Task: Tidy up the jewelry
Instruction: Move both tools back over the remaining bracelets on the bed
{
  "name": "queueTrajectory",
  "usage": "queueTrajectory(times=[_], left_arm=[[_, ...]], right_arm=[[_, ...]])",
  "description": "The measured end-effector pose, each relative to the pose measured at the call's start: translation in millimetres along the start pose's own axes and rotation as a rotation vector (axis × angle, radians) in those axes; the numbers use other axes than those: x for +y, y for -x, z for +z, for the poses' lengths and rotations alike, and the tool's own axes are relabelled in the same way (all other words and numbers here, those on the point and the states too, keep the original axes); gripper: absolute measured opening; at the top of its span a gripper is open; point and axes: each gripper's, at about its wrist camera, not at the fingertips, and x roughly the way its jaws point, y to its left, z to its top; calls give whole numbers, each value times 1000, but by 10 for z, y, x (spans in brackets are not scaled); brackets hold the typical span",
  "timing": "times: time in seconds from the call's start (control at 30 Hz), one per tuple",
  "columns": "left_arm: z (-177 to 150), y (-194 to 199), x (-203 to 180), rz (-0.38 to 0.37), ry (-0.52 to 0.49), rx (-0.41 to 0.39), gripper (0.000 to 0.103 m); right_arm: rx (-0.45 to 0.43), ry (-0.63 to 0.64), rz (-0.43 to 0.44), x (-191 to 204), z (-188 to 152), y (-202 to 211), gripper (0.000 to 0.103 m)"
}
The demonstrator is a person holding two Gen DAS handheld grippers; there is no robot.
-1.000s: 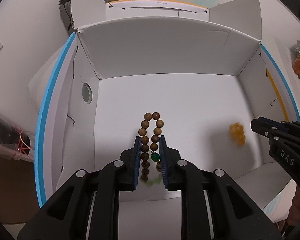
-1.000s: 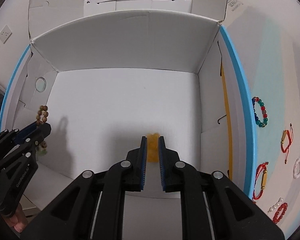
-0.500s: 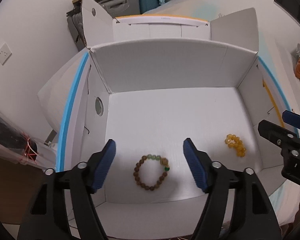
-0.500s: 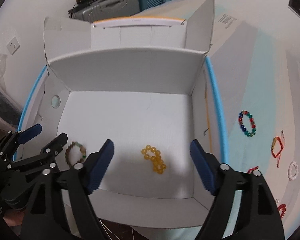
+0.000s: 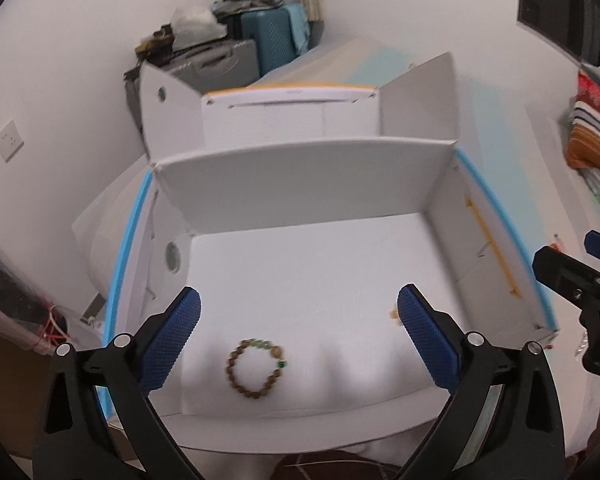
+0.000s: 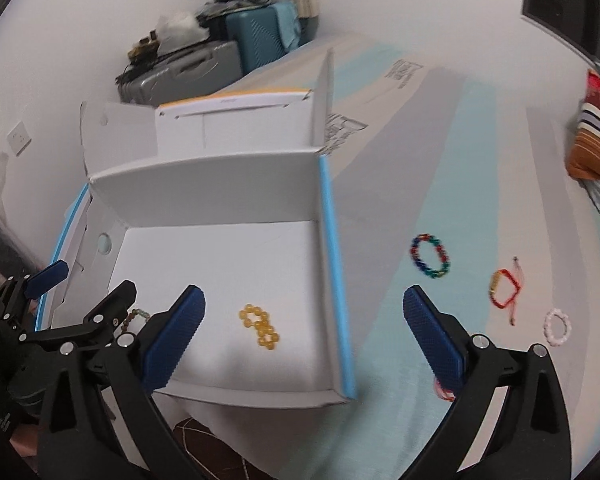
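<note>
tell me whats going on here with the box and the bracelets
A person with a gripper in each hand is sorting bracelets into a white cardboard box. The brown bead bracelet and the yellow bead bracelet lie on the box floor. The left gripper and right gripper are both open and empty. A multicolored bracelet, a red cord bracelet and a pale pink one wait outside.

Left gripper (image 5: 298, 324) spread wide above the white box (image 5: 300, 176), both blue pads (image 5: 172, 336) clear of everything. Between them on the box floor lies the brown bead bracelet (image 5: 256, 368), a flat open ring. The right gripper (image 5: 572, 264) pokes in at the right edge.
</note>
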Motion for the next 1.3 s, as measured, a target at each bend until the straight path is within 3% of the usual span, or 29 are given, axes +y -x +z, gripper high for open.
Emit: queueTrajectory(times=[0.8, 0.97, 1.3], left_arm=[[-36, 326, -1515, -217, -167, -80, 97], [-94, 319, -1889, -285, -212, -79, 97], [-281, 135, -2559, -335, -296, -55, 97]], right_arm=[[-138, -167, -192, -1594, -549, 798, 95], [-131, -214, -231, -1967, -747, 884, 95], [-85, -315, -296, -2674, -1231, 850, 95]])
